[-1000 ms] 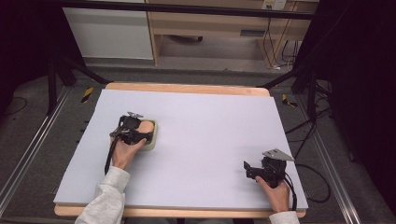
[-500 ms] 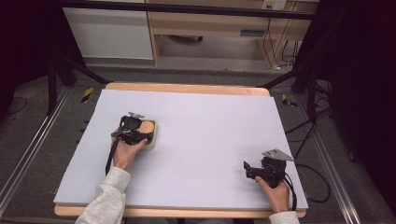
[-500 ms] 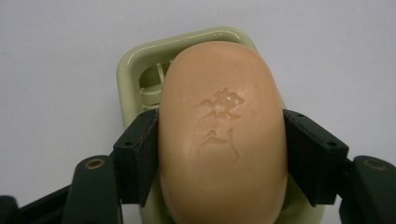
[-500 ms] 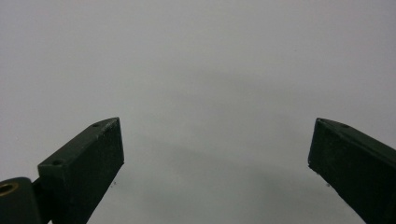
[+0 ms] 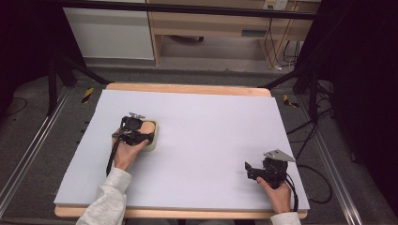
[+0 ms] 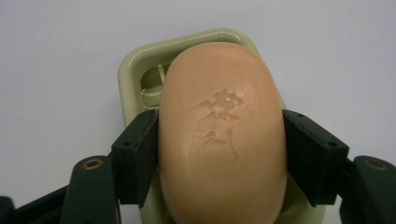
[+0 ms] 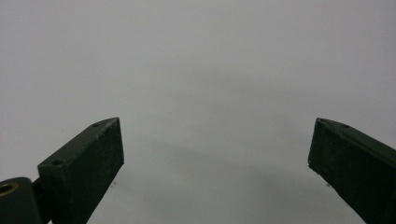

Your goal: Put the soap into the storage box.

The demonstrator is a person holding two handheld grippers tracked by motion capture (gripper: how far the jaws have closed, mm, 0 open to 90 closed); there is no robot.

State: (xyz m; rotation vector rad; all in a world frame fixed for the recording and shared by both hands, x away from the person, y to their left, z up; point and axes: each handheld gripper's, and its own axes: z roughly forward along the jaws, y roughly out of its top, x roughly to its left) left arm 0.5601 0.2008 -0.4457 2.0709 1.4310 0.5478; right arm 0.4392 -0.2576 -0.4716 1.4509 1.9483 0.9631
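Left gripper (image 6: 219, 154): the two black jaws are closed on a peach-coloured bar of soap (image 6: 223, 135), one jaw pressed flat against each long side of the bar. The bar's upper face carries two embossed characters. The soap lies in a pale green soap dish (image 6: 135, 74), whose rounded rim shows beyond the far end of the bar and along its left side; a ribbed inner floor of the dish is visible at the far left corner. Whether the bar rests on the dish floor or is raised slightly off it cannot be told.

In the high view, the left gripper (image 5: 141, 133) sits over the soap dish (image 5: 155, 140) on the left half of the surface (image 5: 211, 126), with the soap (image 5: 147, 127) showing as a peach patch between gripper and dish rim. The left hand (image 5: 124, 151) holds the gripper from behind, with a light grey sleeve (image 5: 105, 199) entering from the bottom edge.

Right gripper (image 7: 215, 154): the jaws stand wide apart with nothing between them, over bare pale surface. In the high view, the right gripper (image 5: 251, 169) rests near the front right corner of the surface, well apart from the dish, held by the right hand (image 5: 278, 194); a grey three-cornered plate tops it and a black cable trails off the edge.

The surface is a pale lavender sheet on a wooden board (image 5: 187, 89), whose edge shows at the far and near sides.
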